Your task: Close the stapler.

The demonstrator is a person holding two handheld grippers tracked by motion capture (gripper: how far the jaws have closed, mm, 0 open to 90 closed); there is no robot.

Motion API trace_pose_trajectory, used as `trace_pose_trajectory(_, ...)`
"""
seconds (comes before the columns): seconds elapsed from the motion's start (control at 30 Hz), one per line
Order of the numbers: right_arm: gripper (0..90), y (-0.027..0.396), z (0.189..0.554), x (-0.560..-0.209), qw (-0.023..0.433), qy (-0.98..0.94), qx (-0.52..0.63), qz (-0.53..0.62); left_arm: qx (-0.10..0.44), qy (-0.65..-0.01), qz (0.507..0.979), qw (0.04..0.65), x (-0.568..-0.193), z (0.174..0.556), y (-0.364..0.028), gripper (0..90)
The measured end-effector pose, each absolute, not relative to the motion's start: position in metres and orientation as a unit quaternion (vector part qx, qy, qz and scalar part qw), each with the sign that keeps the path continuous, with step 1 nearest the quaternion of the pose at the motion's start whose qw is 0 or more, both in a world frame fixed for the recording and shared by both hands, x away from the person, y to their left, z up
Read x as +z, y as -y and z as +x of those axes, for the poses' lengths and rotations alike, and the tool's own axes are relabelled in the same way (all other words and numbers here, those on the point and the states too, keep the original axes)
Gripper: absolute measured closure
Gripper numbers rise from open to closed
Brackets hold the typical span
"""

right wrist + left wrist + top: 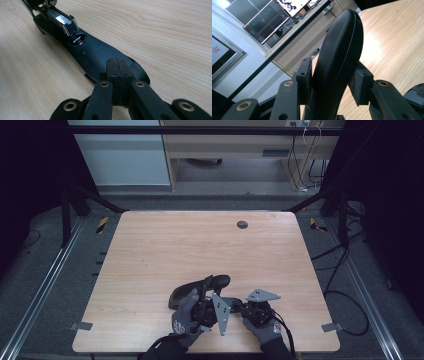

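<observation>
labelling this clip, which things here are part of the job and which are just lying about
In use:
- black curved part, clamped between the left gripper's pads
- left gripper
- right gripper, jaws shut together over the flat black piece

Lying about:
- round dark grommet at the table's far edge
- cables on the floor

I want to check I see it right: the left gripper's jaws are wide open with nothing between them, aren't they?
No. In the left gripper view, the left gripper has its jaws clamped on a black curved part, one pad on each side.

"119" — on wall sign (217,50)
</observation>
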State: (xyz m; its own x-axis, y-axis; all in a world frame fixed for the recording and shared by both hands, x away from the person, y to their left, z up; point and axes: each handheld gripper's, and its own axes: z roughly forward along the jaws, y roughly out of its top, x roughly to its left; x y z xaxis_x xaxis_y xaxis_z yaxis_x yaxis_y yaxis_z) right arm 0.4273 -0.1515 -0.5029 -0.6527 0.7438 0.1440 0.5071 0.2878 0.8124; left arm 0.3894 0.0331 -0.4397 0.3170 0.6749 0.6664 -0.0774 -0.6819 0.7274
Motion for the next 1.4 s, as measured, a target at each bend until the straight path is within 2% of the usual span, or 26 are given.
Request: trace_pose_trajectory(1.4,90.0,0.169,0.429,-0.501,0.147,-0.786,0.436,0.413,0.538,-0.121,0.793,0.261,-0.475,0.389,-0.003,51.3)
